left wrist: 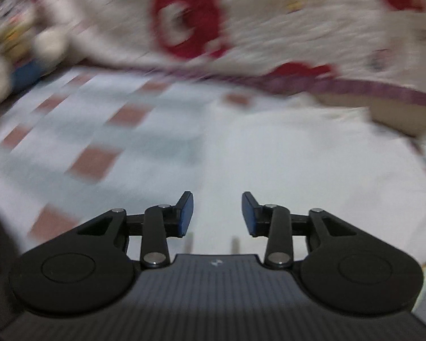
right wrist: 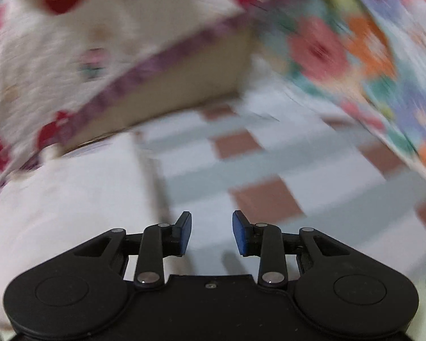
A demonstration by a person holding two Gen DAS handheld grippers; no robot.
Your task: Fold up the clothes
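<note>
A white garment (left wrist: 298, 153) is seen lying flat on a checked sheet (left wrist: 93, 164) with brown squares, just beyond both tools. The left tool (left wrist: 217, 213) is held released above it, nothing between its blue pads. The right tool (right wrist: 211, 233) is likewise spread apart over the garment's edge (right wrist: 144, 170). Both views are blurred.

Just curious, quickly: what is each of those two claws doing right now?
Left gripper: open, holding nothing.
Right gripper: open, holding nothing.
</note>
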